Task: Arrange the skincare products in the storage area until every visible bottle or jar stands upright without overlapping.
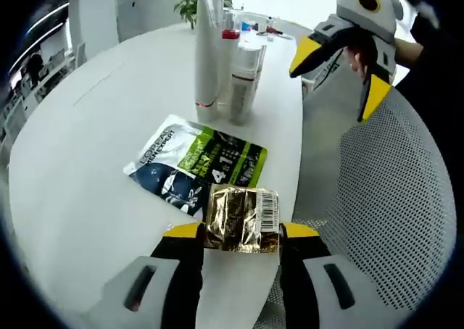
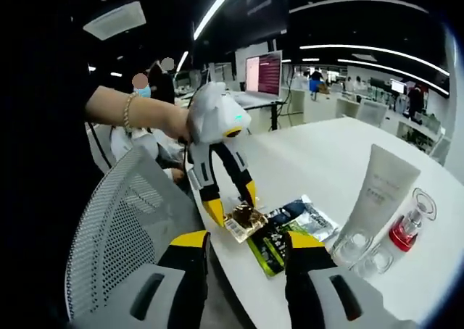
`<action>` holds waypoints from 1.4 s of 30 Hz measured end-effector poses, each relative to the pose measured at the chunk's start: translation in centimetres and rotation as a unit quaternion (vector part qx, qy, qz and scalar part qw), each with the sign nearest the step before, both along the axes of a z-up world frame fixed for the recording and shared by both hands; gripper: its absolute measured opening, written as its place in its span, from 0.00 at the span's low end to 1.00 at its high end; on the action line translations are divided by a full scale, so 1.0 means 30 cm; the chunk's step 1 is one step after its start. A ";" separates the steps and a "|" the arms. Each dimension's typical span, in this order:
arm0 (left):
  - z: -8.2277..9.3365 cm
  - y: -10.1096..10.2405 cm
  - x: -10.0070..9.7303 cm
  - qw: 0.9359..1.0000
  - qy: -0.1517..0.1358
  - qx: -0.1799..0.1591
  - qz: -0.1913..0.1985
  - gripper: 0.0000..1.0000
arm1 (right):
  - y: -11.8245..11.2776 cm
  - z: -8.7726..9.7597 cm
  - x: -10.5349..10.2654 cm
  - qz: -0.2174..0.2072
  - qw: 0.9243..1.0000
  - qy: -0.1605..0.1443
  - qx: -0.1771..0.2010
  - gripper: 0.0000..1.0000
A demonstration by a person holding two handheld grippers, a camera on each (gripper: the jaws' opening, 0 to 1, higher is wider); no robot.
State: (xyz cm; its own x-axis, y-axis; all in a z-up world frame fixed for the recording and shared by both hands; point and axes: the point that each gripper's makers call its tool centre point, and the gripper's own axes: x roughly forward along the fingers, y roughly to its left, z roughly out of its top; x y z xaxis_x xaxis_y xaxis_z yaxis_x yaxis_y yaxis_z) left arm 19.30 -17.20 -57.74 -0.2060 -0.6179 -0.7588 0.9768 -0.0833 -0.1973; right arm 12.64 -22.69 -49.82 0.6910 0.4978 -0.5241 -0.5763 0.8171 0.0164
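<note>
Ceiling strips [image 2: 217, 10] light the room brightly; the white table [image 1: 87, 169] glares, shadows stay soft, edges bend and blur.

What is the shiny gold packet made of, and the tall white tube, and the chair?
The gold packet, held between the left gripper jaws, looks like crinkled metallic foil: it glints and creases. The tall white tube seems soft matte plastic with a clear cap; I can't be sure. The chair back looks like grey woven mesh, dotted with tiny holes.
</note>
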 end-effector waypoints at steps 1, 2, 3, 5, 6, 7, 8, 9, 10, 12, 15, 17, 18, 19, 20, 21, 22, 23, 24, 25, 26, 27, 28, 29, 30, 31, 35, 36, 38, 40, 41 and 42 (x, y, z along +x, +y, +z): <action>0.020 -0.002 -0.006 1.000 0.006 -0.005 0.002 0.41 | 0.001 -0.001 0.003 0.008 1.000 -0.005 -0.013 0.45; 0.038 0.003 -0.004 1.000 0.012 -0.011 0.003 0.41 | 0.004 -0.005 0.006 0.020 0.999 -0.009 -0.031 0.45; 0.049 0.007 -0.002 1.000 0.016 -0.014 0.004 0.41 | 0.005 -0.007 0.008 0.026 0.999 -0.012 -0.041 0.45; 0.076 0.018 0.008 1.000 0.021 -0.020 0.003 0.41 | 0.011 -0.010 0.016 0.037 0.997 -0.019 -0.062 0.44; 0.090 0.021 0.009 0.999 0.023 -0.023 0.003 0.41 | 0.018 -0.011 0.018 0.045 0.996 -0.023 -0.070 0.44; 0.112 0.022 0.005 0.999 0.028 -0.025 0.002 0.41 | 0.023 -0.010 0.020 0.048 0.996 -0.025 -0.072 0.44; 0.131 0.020 0.001 0.999 0.031 -0.029 0.003 0.41 | 0.027 -0.010 0.023 0.052 0.995 -0.029 -0.080 0.44; 0.164 0.013 -0.013 0.999 0.038 -0.036 0.003 0.41 | 0.029 -0.010 0.026 0.055 0.994 -0.033 -0.087 0.43; 0.180 0.010 -0.020 0.998 0.045 -0.040 0.002 0.41 | 0.031 -0.009 0.031 0.061 0.993 -0.038 -0.095 0.43; 0.218 0.004 -0.039 0.997 0.059 -0.048 -0.003 0.41 | 0.031 -0.008 0.038 0.067 0.991 -0.046 -0.109 0.42; 0.267 0.000 -0.063 0.996 0.068 -0.056 -0.019 0.41 | 0.036 0.000 0.048 0.079 0.988 -0.056 -0.118 0.41; 0.288 -0.005 -0.073 0.995 0.076 -0.062 -0.026 0.41 | 0.036 0.008 0.057 0.083 0.987 -0.064 -0.124 0.40; 0.308 -0.009 -0.080 0.994 0.079 -0.065 -0.031 0.41 | 0.036 0.010 0.059 0.084 0.986 -0.066 -0.126 0.40; 0.319 -0.012 -0.084 0.994 0.082 -0.067 -0.031 0.41 | 0.038 0.020 0.066 0.088 0.986 -0.070 -0.125 0.38; 0.337 -0.016 -0.097 0.992 0.095 -0.069 -0.035 0.41 | 0.037 0.027 0.071 0.088 0.985 -0.074 -0.126 0.37; 0.343 -0.014 -0.092 0.991 0.102 -0.072 -0.039 0.41 | 0.043 0.049 0.080 0.098 0.983 -0.089 -0.129 0.37; 0.360 -0.018 -0.097 0.990 0.110 -0.077 -0.044 0.41 | 0.050 0.062 0.085 0.106 0.981 -0.098 -0.131 0.37; 0.371 -0.020 -0.103 0.988 0.120 -0.080 -0.046 0.41 | 0.051 0.078 0.091 0.111 0.979 -0.107 -0.137 0.36; 0.383 -0.020 -0.114 0.986 0.134 -0.081 -0.052 0.41 | 0.056 0.091 0.094 0.116 0.977 -0.114 -0.139 0.35; 0.385 -0.018 -0.094 0.986 0.136 -0.083 -0.053 0.41 | 0.061 0.100 0.095 0.121 0.976 -0.117 -0.138 0.34; 0.394 -0.021 -0.092 0.985 0.139 -0.086 -0.053 0.41 | 0.068 0.111 0.096 0.127 0.976 -0.116 -0.135 0.33; 0.401 -0.022 -0.092 0.983 0.151 -0.087 -0.056 0.41 | 0.073 0.119 0.097 0.131 0.975 -0.118 -0.135 0.32; 0.407 -0.023 -0.093 0.982 0.156 -0.087 -0.058 0.41 | 0.082 0.133 0.097 0.141 0.973 -0.125 -0.134 0.32; 0.416 -0.024 -0.097 0.980 0.164 -0.089 -0.061 0.41 | 0.086 0.139 0.099 0.144 0.972 -0.129 -0.135 0.33; 0.420 -0.025 -0.099 0.979 0.169 -0.089 -0.065 0.41 | 0.090 0.145 0.099 0.148 0.971 -0.132 -0.137 0.33; 0.422 -0.028 -0.095 0.979 0.168 -0.089 -0.068 0.41 | 0.094 0.155 0.102 0.151 0.969 -0.137 -0.138 0.33; 0.424 -0.033 -0.106 0.977 0.178 -0.085 -0.076 0.40 | 0.110 0.172 0.100 0.167 0.963 -0.151 -0.149 0.28; 0.426 -0.034 -0.112 0.977 0.182 -0.084 -0.078 0.40 | 0.114 0.172 0.099 0.171 0.961 -0.153 -0.153 0.27; 0.429 -0.035 -0.117 0.974 0.192 -0.082 -0.083 0.40 | 0.122 0.170 0.097 0.178 0.959 -0.155 -0.156 0.27; 0.429 -0.035 -0.117 0.972 0.201 -0.080 -0.087 0.40 | 0.128 0.170 0.096 0.182 0.957 -0.159 -0.160 0.24; 0.430 -0.036 -0.121 0.972 0.205 -0.079 -0.088 0.39 | 0.130 0.172 0.095 0.183 0.957 -0.160 -0.160 0.21; 0.432 -0.038 -0.123 0.970 0.211 -0.079 -0.088 0.39 | 0.131 0.173 0.094 0.184 0.957 -0.160 -0.158 0.14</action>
